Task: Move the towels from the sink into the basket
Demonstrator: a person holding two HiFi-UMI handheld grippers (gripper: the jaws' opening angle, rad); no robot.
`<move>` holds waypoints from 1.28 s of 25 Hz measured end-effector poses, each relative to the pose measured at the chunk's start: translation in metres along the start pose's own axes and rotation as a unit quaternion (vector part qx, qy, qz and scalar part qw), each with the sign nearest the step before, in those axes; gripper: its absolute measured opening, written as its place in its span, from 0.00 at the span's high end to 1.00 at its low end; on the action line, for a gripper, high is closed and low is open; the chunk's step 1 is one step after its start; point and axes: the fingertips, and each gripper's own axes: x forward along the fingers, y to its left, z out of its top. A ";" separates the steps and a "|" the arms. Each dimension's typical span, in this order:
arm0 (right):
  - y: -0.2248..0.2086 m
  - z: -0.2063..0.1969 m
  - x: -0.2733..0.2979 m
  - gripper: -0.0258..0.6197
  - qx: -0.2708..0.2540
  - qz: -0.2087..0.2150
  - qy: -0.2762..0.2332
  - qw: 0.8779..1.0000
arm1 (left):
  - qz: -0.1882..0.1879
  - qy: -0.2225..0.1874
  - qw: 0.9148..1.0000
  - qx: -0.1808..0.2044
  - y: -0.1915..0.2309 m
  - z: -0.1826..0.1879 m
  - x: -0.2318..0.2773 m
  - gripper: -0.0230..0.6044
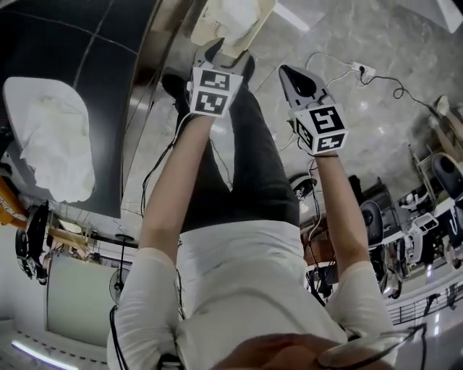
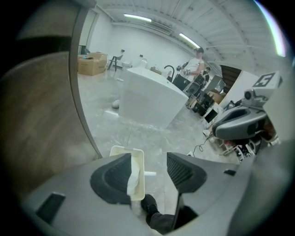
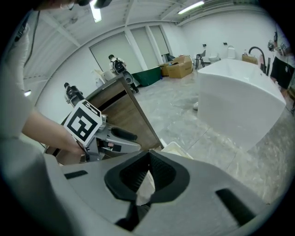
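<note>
Head view: left hand-held gripper point(image 1: 226, 55) spread above the basket point(image 1: 266, 11), likely letting a towel point(image 1: 231, 18) fall in; right hand-held gripper point(image 1: 292, 75) pressed together.

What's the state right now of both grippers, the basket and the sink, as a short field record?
left gripper: jaws apart, empty, above the basket
right gripper: jaws together, no towel seen in them
basket towel: white, lying inside the basket
sink towel: white, crumpled in the sink, away from both grippers
task: unfinished, one towel left to move
</note>
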 end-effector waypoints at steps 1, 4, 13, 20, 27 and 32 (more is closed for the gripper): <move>0.007 0.010 -0.007 0.96 -0.006 -0.002 -0.003 1.000 | 0.002 -0.007 1.000 0.001 -0.001 0.010 -0.015 0.59; 0.027 0.043 -0.029 0.96 -0.028 -0.007 -0.014 0.999 | 0.013 -0.037 0.999 0.004 -0.002 0.045 -0.063 0.68; 0.106 0.136 -0.113 0.96 -0.082 0.000 -0.044 0.996 | 0.042 -0.068 0.996 -0.032 -0.008 0.105 -0.222 0.90; 0.161 0.191 -0.154 0.96 -0.077 0.017 -0.077 0.994 | 0.039 -0.119 0.992 -0.016 -0.013 0.133 -0.329 0.93; 0.241 0.232 -0.202 0.96 -0.095 0.038 -0.125 0.987 | 0.007 -0.183 0.982 -0.045 -0.029 0.142 -0.439 0.94; 0.293 0.271 -0.237 0.96 -0.124 0.052 -0.174 0.976 | 0.022 -0.235 0.971 -0.035 -0.026 0.149 -0.518 0.94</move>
